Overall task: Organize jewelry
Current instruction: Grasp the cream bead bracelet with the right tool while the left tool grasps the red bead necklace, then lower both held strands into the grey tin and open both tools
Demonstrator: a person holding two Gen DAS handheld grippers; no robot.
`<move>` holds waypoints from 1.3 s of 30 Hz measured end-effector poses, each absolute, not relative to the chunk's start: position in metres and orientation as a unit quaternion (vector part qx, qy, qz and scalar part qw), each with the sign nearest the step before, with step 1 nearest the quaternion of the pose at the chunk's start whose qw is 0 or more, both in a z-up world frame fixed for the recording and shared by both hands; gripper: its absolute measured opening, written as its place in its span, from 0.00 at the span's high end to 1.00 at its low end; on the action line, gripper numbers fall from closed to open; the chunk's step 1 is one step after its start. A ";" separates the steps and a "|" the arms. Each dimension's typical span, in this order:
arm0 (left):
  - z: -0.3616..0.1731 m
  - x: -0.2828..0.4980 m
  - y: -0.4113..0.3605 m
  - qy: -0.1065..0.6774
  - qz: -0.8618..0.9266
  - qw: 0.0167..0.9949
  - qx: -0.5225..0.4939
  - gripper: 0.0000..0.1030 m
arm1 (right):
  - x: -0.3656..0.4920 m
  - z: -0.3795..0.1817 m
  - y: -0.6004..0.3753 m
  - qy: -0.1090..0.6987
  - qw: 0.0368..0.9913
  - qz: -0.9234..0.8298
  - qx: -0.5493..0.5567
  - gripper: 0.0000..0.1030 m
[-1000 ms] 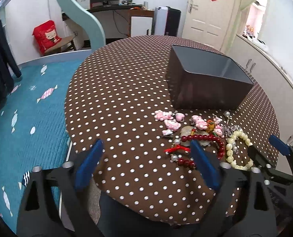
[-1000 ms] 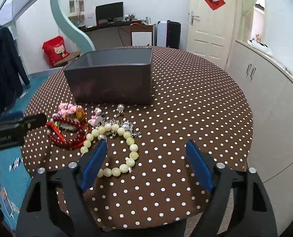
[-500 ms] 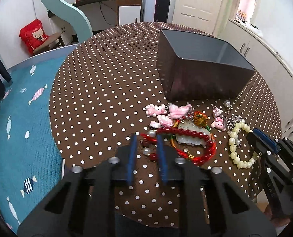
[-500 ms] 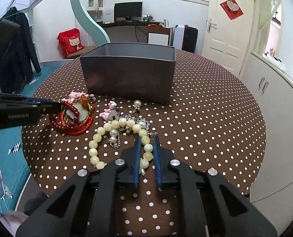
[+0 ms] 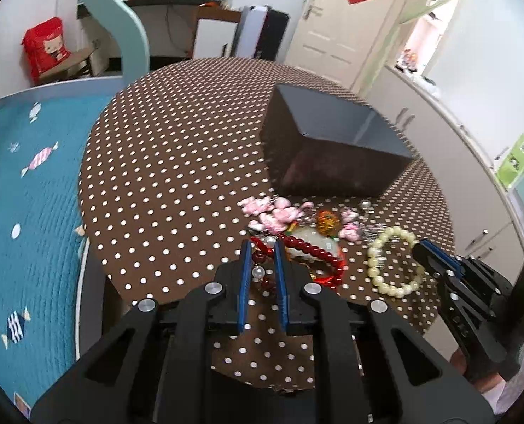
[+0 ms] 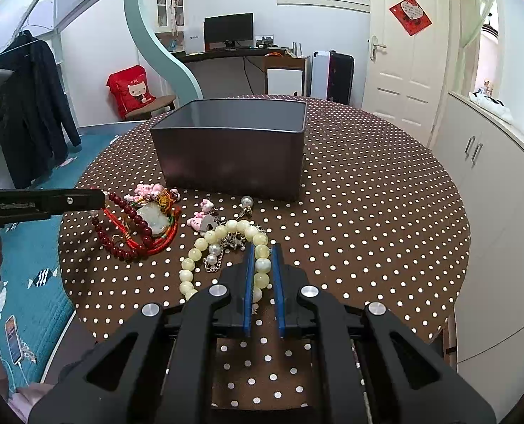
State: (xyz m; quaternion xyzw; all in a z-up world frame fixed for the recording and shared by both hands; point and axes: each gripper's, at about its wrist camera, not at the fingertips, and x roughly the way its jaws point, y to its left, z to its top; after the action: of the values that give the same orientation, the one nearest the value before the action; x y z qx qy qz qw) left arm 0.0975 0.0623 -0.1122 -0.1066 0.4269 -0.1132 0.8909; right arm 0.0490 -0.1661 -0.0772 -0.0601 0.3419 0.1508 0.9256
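A pile of jewelry lies on the dotted brown tablecloth in front of a dark grey box (image 6: pixel 232 153), also in the left wrist view (image 5: pixel 332 152). My left gripper (image 5: pixel 262 247) is shut on the red bead bracelet (image 5: pixel 311 251), which also shows in the right wrist view (image 6: pixel 127 226). My right gripper (image 6: pixel 262 251) is shut on the cream bead bracelet (image 6: pixel 223 236), which shows in the left wrist view (image 5: pixel 393 258) too. Pink charms (image 5: pixel 272 212), a jade pendant (image 6: pixel 154 217) and a silver chain (image 6: pixel 214 263) lie between them.
The round table (image 6: pixel 368 205) ends just below both grippers. White cabinets (image 6: pixel 492 183) stand to the right. A blue rug (image 5: pixel 25 194) lies to the left. A phone (image 6: pixel 12 339) lies on the floor. The box is open at the top.
Both grippers went from wide open to shut, the left on the red bracelet and the right on the cream bracelet. Both moved forward toward the pile.
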 end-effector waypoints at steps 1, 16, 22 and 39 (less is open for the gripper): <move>-0.112 0.096 0.061 0.426 -0.114 0.891 -0.105 0.87 | 0.049 -0.077 -0.167 0.341 0.926 0.151 -0.060 0.92; -0.137 0.083 0.035 0.450 -0.050 0.890 0.046 0.80 | 0.054 -0.090 -0.159 0.367 0.913 0.164 -0.064 0.92; -0.136 0.085 0.045 0.448 -0.049 0.893 0.023 0.92 | 0.052 -0.093 -0.160 0.368 0.912 0.171 -0.059 0.92; -0.074 0.085 0.057 0.357 -0.107 0.927 -0.033 0.92 | 0.055 -0.057 -0.168 0.337 0.922 0.187 -0.039 0.92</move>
State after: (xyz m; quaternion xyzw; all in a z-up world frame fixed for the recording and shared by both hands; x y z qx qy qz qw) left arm 0.0848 0.0568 -0.0743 -0.0335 0.3573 -0.1073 0.9272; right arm 0.0554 -0.1679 -0.0572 -0.0394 0.3370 0.1868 0.9220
